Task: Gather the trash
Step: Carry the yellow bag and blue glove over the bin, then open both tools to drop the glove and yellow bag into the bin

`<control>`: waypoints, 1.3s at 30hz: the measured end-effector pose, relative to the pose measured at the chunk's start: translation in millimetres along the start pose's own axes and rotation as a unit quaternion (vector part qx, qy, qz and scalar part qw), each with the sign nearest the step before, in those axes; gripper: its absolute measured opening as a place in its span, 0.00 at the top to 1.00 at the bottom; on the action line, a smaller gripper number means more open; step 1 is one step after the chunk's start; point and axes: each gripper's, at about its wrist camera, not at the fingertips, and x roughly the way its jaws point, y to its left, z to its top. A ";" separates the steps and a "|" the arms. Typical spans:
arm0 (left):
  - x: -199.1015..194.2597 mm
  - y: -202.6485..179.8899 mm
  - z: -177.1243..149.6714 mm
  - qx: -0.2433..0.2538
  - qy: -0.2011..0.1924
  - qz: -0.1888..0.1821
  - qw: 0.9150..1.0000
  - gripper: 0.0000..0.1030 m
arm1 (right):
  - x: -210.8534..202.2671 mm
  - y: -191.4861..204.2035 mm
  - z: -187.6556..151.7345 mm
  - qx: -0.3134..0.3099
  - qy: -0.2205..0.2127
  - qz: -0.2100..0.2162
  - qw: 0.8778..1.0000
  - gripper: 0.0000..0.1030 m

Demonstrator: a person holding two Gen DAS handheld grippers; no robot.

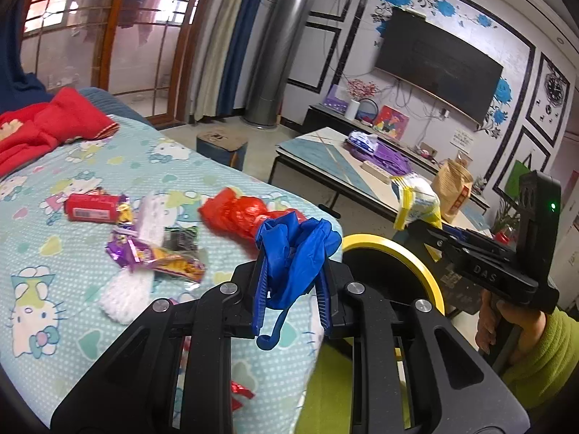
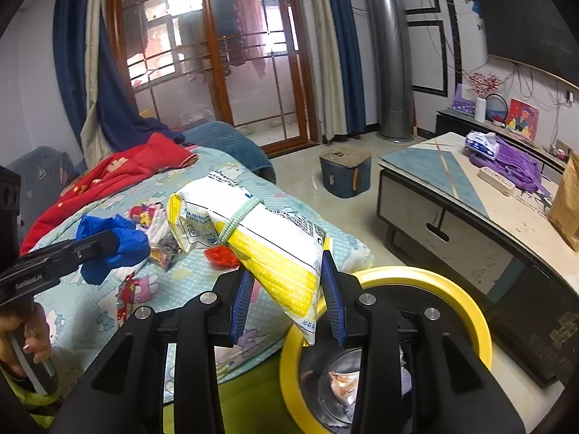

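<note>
Left gripper (image 1: 292, 289) clamped on crumpled blue glove (image 1: 295, 249), lower centre; right gripper (image 2: 286, 303) pinching yellow-white snack bag (image 2: 260, 238) above yellow-rimmed bin (image 2: 466, 289), likely for dropping.

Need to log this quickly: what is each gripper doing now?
Left gripper: shut on blue glove.
Right gripper: shut on yellow-white bag.

Red garment (image 1: 43, 123) heaped on cartoon-print sheet (image 1: 72, 253). Dark TV (image 1: 438, 68) on wall. Purple cloth (image 2: 514, 166) and brown bag (image 1: 452, 184) on low table (image 2: 445, 181). Blue stool (image 2: 345, 171) on floor near silver tower unit (image 2: 391, 58)
</note>
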 end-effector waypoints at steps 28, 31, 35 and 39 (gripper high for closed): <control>57.4 -79.8 -15.9 0.081 0.047 -0.058 0.994 0.83 | -2.4 -70.2 -14.3 0.075 0.014 -0.056 0.996 0.66; 65.2 -87.2 -18.4 0.090 0.053 -0.063 0.993 0.83 | -0.8 -81.0 -16.6 0.088 0.019 -0.064 0.994 0.66; 72.3 -97.3 -21.6 0.101 0.059 -0.069 0.991 0.83 | 1.8 -94.5 -19.3 0.105 0.025 -0.068 0.992 0.66; 80.9 -106.2 -26.8 0.110 0.065 -0.075 0.989 0.82 | 5.2 -104.2 -22.6 0.119 0.032 -0.072 0.990 0.66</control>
